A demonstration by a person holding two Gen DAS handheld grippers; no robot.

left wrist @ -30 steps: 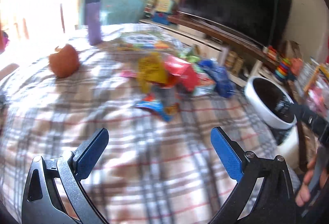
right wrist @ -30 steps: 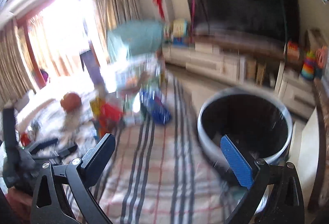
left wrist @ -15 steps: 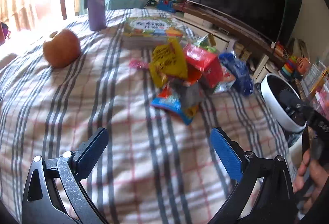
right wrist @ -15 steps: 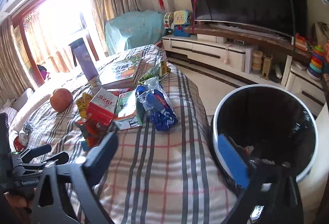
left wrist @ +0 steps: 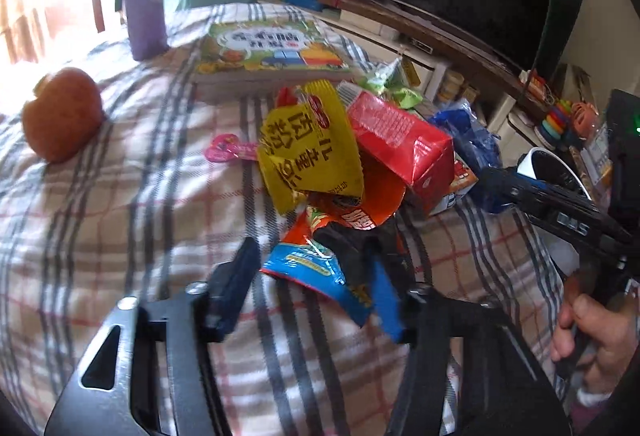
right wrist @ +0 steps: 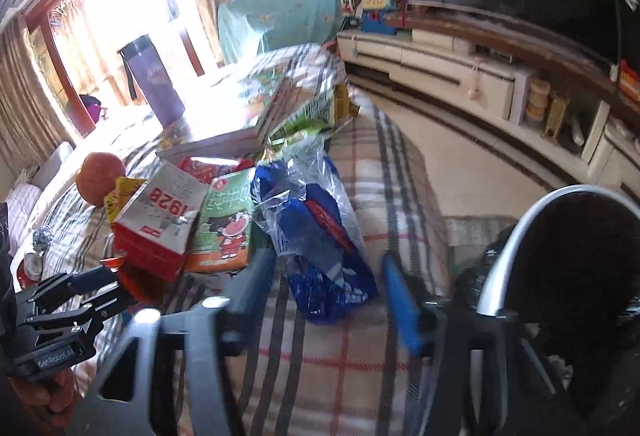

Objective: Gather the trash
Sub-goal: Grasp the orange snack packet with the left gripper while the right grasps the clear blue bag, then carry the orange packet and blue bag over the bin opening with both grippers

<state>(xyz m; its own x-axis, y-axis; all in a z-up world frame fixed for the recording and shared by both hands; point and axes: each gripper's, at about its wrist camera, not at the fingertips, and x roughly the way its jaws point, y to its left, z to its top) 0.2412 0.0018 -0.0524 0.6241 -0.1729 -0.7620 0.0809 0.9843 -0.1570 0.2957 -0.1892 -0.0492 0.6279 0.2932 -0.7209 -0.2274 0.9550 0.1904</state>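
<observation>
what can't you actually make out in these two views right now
- Trash bin, right wrist view: its bottom is dark, and the picture's edge cuts off its far side.
- Blue-edged wrapper, left wrist view: the left hand-held gripper, jaws closing, flanks it; motion blur hides any pad contact.
- Blue plastic bag, right wrist view: between the closing right hand-held gripper fingers; blur hides contact.

Glossy plastic wrappers (left wrist: pixel 312 144), woven plaid cloth (left wrist: pixel 120 216)
</observation>
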